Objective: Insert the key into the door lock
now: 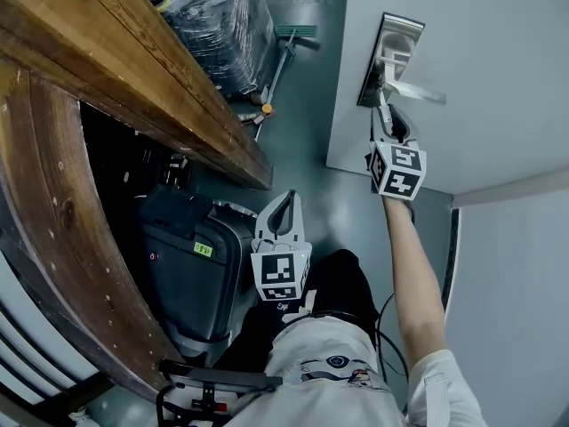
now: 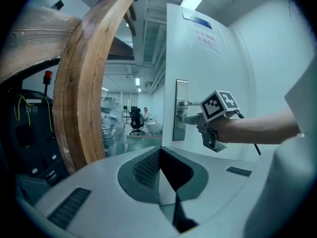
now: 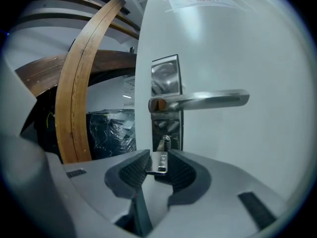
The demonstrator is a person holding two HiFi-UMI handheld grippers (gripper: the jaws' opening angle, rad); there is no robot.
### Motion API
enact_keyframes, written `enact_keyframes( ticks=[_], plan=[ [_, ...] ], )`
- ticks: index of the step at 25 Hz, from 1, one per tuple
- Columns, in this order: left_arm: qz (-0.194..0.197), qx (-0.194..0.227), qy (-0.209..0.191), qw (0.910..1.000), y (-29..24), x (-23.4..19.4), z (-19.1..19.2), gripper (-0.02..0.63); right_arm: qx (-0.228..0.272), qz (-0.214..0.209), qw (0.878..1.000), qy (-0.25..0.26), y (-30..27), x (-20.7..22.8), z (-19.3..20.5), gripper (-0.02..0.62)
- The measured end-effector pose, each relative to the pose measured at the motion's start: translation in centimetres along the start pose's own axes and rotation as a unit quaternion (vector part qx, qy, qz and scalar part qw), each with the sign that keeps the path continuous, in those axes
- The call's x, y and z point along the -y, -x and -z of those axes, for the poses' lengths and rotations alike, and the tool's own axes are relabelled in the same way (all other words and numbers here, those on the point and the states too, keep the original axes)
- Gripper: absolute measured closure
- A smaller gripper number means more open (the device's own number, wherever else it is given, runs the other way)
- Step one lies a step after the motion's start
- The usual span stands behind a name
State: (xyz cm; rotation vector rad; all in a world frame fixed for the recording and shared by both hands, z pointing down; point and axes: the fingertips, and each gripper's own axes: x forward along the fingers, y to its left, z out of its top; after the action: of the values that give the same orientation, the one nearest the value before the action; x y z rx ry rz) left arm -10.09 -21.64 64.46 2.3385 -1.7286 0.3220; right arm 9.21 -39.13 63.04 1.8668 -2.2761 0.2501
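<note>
Clenched on the key (image 3: pixel 159 163), the right gripper (image 3: pixel 157 157) fills the lower centre of its own view. The key's flat metal head is pinched between the two ribbed pads, and its far end points up the frame at the lock (image 3: pixel 166 135). That lock sits in the bright steel plate (image 3: pixel 166 76) at the middle of the frame, just under the lever handle (image 3: pixel 203 100) on the white door (image 3: pixel 237 43). The key's tip reaches the lock face, but I cannot tell whether it has entered the keyhole or only touches it.

In the head view this gripper is stretched out to the plate at the upper right. The left gripper (image 1: pixel 283 212) hangs back at the lower centre, well apart from the door, with its jaws together on nothing.

By my reading, picking up and aiming the key is done. What is left is to seat the blade fully, or to confirm that it has gone in.
</note>
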Motion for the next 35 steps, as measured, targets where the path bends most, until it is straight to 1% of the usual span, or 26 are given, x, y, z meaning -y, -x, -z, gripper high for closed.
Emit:
enact_keyframes(
  ticks=[7, 10, 13, 16, 18, 20, 23, 26, 27, 29, 31, 33, 34, 35],
  plan=[
    [0.003, 0.001, -0.005, 1.0000, -1.1, -0.1, -0.2, 0.601, 0.000, 0.004, 1.000, -0.017, -0.9, 0.8, 0.4, 0.476],
    [0.002, -0.001, -0.003, 1.0000, -1.4, -0.2, -0.2, 0.601, -0.009, 0.010, 1.000, -0.028, -1.1, 0.8, 0.5, 0.476],
    [0.003, 0.000, -0.001, 1.0000, -1.7, -0.2, -0.5, 0.601, -0.022, 0.050, 0.997, -0.048, -1.3, 0.5, -0.1, 0.476],
    [0.002, -0.004, -0.004, 1.0000, -1.7, -0.5, -0.7, 0.601, -0.023, 0.096, 0.992, -0.083, -1.9, 0.2, -0.6, 0.476],
    [0.000, -0.005, -0.005, 1.0000, -1.8, -0.9, -0.7, 0.601, -0.014, 0.111, 0.990, -0.091, -2.6, 0.6, -0.5, 0.476],
    [-0.004, -0.007, -0.006, 1.0000, -1.9, -1.3, -0.6, 0.601, -0.006, 0.112, 0.990, -0.091, -3.5, 1.2, -0.6, 0.476],
    [-0.009, -0.009, -0.003, 0.9999, -1.9, -1.8, -0.4, 0.601, 0.004, 0.091, 0.994, -0.065, -4.3, 1.4, -1.1, 0.476],
    [-0.006, -0.008, -0.004, 0.9999, -1.5, -1.6, -2.1, 0.601, 0.028, 0.049, 0.998, -0.019, -1.8, 0.2, -2.1, 0.474],
    [-0.002, -0.005, -0.003, 1.0000, -1.4, -1.4, -3.2, 0.601, 0.034, 0.036, 0.999, -0.006, 0.0, -0.4, -2.6, 0.474],
    [0.007, 0.003, -0.005, 1.0000, -0.9, -0.6, -6.1, 0.601, 0.028, 0.012, 1.000, 0.006, 4.8, -2.0, -3.4, 0.474],
    [0.016, 0.007, -0.005, 0.9998, 0.1, 0.4, -9.4, 0.602, 0.020, -0.008, 1.000, 0.002, 10.2, -3.6, -5.1, 0.474],
    [0.027, 0.013, -0.002, 0.9995, 1.3, 1.7, -12.8, 0.601, 0.022, -0.024, 0.999, -0.007, 15.2, -4.9, -7.9, 0.479],
    [0.035, 0.020, -0.003, 0.9992, 1.8, 2.4, -14.6, 0.601, 0.027, -0.031, 0.999, -0.012, 17.2, -5.2, -9.4, 0.552],
    [0.043, 0.030, -0.005, 0.9986, 1.9, 2.9, -16.3, 0.601, 0.033, -0.036, 0.999, -0.013, 18.8, -5.5, -11.0, 0.588]
  ],
)
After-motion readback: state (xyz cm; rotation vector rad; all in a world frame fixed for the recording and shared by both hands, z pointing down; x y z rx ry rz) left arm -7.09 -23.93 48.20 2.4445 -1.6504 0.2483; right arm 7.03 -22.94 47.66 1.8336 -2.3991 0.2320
